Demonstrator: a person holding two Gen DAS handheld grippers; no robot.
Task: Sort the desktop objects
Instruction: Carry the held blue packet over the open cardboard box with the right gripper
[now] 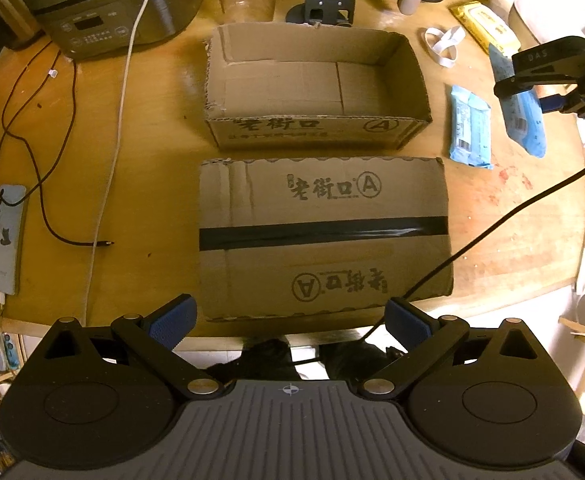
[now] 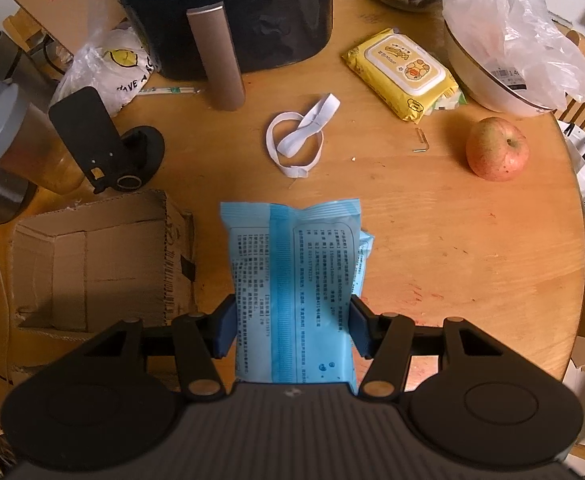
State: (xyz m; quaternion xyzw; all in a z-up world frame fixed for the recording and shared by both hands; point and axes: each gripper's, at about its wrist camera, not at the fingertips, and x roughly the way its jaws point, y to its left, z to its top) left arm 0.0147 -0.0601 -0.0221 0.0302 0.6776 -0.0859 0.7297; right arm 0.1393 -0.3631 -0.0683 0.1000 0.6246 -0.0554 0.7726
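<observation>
Left tongs [image 1: 290,320] hang at the near edge of the round wooden surface [image 1: 152,184], spread wide and gripping nothing, just short of a flattened cardboard lid [image 1: 324,236]. Beyond the lid sits an open cardboard box [image 1: 316,88] — nothing shows inside it. Right of the box a blue tissue pack [image 1: 470,128] lies flat, its long axis running away from the camera. Further right, the right tongs [image 2: 292,328] are closed on a second blue pack [image 2: 294,292] — one blue pad on each long side, the pack raised above the surface, long axis pointing straight ahead along the fingers [image 2: 224,330]. Past it lie a white elastic band [image 2: 298,136], a yellow wipes pack [image 2: 402,72] and, far right, an apple [image 2: 496,148].
</observation>
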